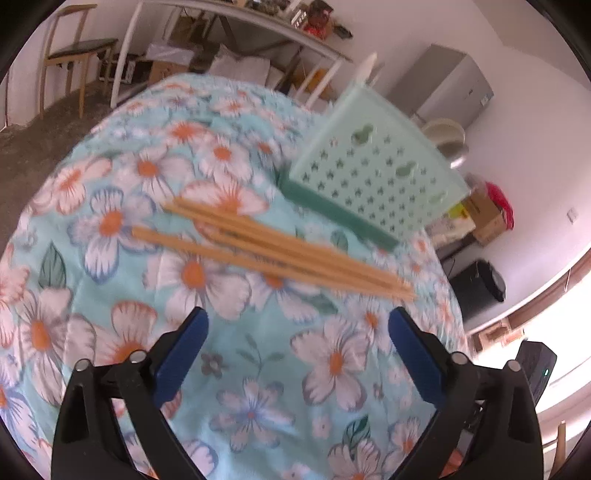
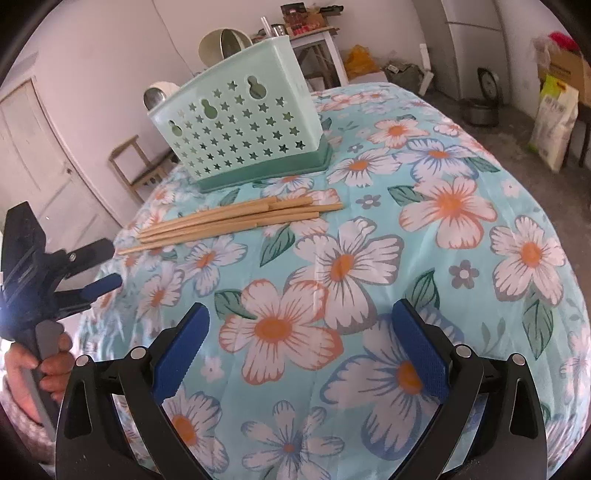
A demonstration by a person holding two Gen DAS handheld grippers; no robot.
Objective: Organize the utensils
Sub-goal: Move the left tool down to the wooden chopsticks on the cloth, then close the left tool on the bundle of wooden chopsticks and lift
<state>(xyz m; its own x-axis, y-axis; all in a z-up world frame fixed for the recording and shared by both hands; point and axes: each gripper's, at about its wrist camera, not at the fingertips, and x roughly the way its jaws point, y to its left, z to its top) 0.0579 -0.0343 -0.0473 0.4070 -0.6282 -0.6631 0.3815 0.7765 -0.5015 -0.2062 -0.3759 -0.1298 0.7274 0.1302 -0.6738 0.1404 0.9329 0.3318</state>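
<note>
Several wooden chopsticks (image 1: 273, 251) lie in a loose bundle on the floral tablecloth; they also show in the right wrist view (image 2: 236, 221). A mint green utensil holder (image 1: 376, 177) with star-shaped holes stands upright just behind them, seen too in the right wrist view (image 2: 240, 129). My left gripper (image 1: 297, 321) is open and empty, a short way in front of the chopsticks; it appears at the left edge of the right wrist view (image 2: 107, 266). My right gripper (image 2: 299, 317) is open and empty, farther back over the cloth.
The round table (image 2: 461, 229) is covered by a turquoise flowered cloth. Around it stand wooden chairs (image 1: 74, 55), a white shelf table (image 1: 236, 22), boxes and bags (image 2: 554, 122), and a door (image 2: 40, 155).
</note>
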